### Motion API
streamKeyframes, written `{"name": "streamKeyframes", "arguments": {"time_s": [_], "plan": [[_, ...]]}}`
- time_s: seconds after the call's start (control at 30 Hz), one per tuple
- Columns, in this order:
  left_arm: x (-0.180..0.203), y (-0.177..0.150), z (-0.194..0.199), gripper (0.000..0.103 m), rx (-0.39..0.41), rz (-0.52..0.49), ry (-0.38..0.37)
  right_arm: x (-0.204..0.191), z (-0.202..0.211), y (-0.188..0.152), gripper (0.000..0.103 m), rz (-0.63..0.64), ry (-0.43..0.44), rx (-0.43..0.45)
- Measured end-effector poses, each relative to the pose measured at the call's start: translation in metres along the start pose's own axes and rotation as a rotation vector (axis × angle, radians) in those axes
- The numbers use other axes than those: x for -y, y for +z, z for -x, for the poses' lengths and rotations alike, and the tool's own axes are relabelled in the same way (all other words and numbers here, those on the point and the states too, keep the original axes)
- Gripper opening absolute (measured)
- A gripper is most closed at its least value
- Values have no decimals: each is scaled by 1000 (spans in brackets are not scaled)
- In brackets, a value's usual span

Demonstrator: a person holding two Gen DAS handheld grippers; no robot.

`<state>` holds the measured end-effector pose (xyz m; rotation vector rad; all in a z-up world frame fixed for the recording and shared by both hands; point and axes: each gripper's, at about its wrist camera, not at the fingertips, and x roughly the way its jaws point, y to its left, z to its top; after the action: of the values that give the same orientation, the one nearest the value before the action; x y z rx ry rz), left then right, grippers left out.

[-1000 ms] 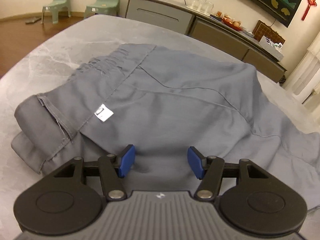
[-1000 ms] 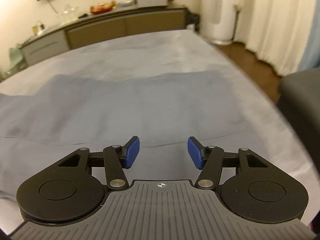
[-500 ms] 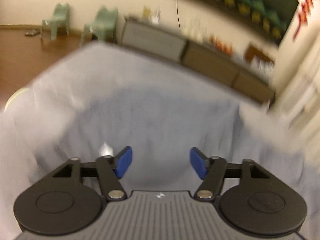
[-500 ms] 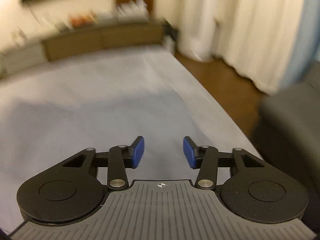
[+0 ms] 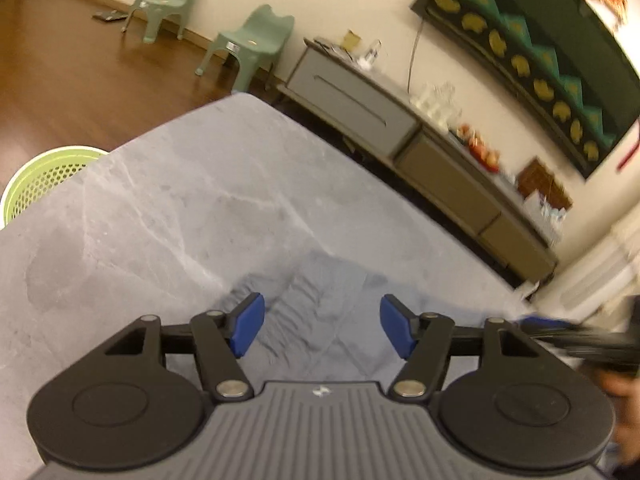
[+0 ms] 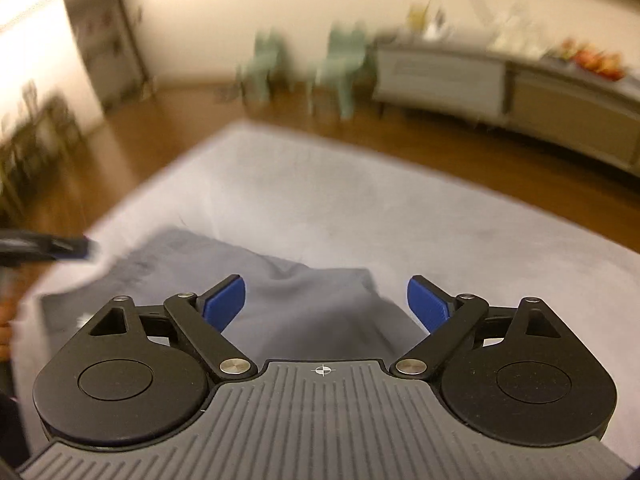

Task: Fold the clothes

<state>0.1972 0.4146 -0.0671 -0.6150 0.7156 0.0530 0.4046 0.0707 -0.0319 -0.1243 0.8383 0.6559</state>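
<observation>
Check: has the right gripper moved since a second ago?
Yes. The right gripper swung left: the curtains it faced are gone, the green chairs now sit ahead, and its fingers are opening over the grey garment.

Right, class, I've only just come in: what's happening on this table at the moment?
A person is folding a grey garment on a grey marble-look table, one hand-held gripper in each hand. Neither grips the cloth now. The left hand-held gripper hangs above its gathered waistband, jaws closing slightly on nothing. The right hand-held gripper hovers over the fabric, jaws opening.

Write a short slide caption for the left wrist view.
Left gripper, jaws closing on nothing, above the grey garment on the marble table.
</observation>
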Motion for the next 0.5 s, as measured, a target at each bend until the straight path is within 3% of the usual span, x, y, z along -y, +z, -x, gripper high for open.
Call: {"name": "streamKeyframes", "arguments": {"time_s": [0.07,0.1,0.13,0.17,0.2,0.3,0.37,0.43,0.5], "plan": [[-2,5,2,65,10,21,-15,4,-50,12,76,11,-34,-116],[-3,6,4,65,17,28,-18,7,-65,14,66,3,4,-173],[-3,7,6,65,24,30,-20,5,-68,15,41,4,41,-186],[-4,7,8,65,29,31,-20,4,-71,16,24,5,78,-199],[-4,7,11,65,36,31,-19,0,-66,15,14,15,117,-191],[-4,7,19,65,65,16,-10,-38,2,-5,7,128,251,-21],[-3,8,24,67,83,6,-5,-78,48,-46,6,322,280,34],[-3,8,23,68,86,2,10,-113,64,-102,5,490,258,-21],[-5,8,18,71,71,3,27,-136,59,-151,5,619,182,-96]]}}
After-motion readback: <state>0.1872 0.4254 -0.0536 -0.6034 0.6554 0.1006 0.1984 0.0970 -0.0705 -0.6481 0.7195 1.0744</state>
